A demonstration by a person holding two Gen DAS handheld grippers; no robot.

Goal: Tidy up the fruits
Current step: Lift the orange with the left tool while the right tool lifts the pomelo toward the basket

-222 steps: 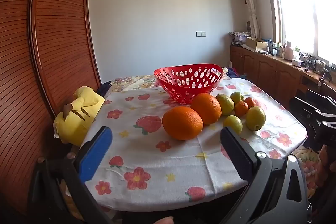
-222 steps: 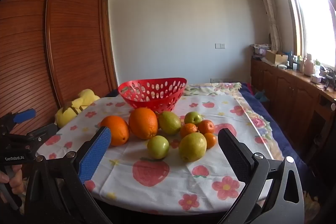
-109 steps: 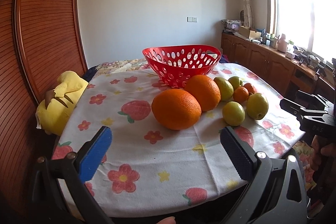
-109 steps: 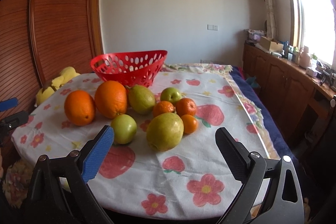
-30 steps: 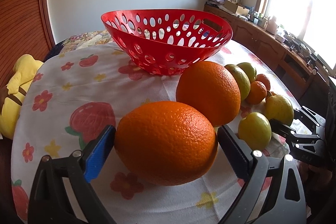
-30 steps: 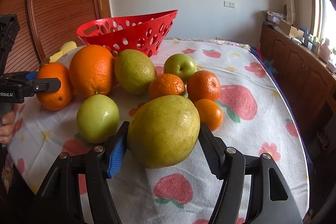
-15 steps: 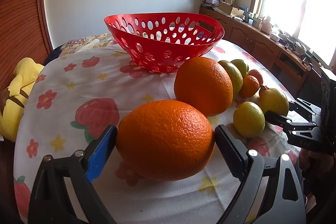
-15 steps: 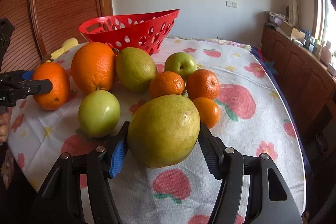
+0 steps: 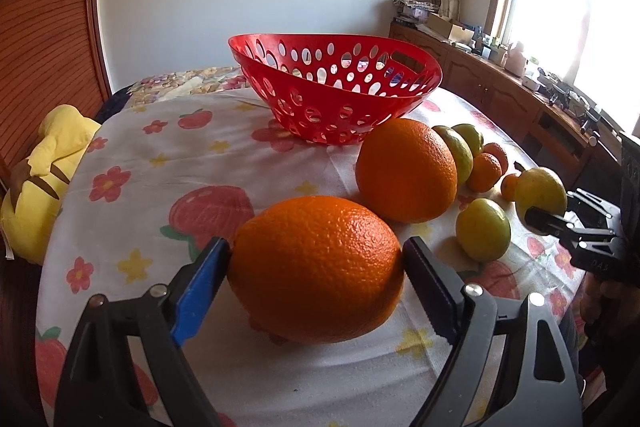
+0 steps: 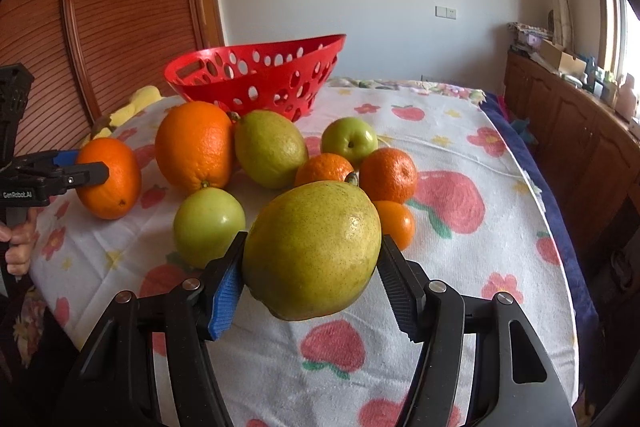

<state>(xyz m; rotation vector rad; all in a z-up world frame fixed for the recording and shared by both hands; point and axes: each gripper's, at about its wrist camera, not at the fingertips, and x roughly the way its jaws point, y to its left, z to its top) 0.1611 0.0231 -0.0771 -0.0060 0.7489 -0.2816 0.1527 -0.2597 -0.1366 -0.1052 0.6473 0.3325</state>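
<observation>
While a flowered cloth [image 9: 248,155] covers the desk, a red basket [image 9: 336,95] is seen at the back, empty. A large orange [image 9: 316,267] is clamped by the left gripper [image 9: 316,271] fingers; a yellow-green pear [image 10: 312,251] is clamped by the right gripper [image 10: 312,267]. Other fruits are left clustered before the basket.

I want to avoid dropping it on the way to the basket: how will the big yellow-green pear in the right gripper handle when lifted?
The pear looks firm, so the right gripper probably won't crush it. Its glossy, rounded skin meets the pads only at its sides, so it may slip or pivot. Set down on the tablecloth, it would likely roll.
</observation>
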